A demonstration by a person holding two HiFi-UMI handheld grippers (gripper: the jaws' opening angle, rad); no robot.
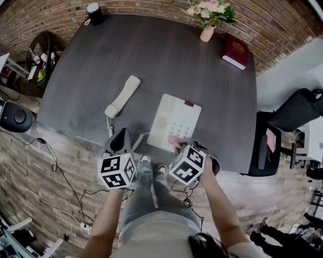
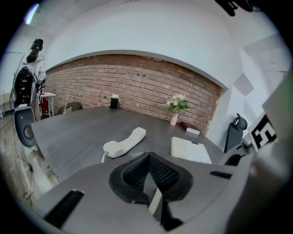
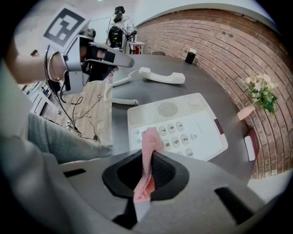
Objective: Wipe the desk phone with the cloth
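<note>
Jaws, right gripper: clamped on pink cloth, hanging over desk phone keypad. Left gripper: closed, empty (handset lies apart). Risks: thin pinch slipping; unbraced phone sliding.

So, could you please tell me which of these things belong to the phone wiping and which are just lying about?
For the job:
pink cloth, pinched in the right gripper
desk phone
handset, lying on the desk beside the phone

Just lying about:
flower vase
red book
small black container
office chair
</note>
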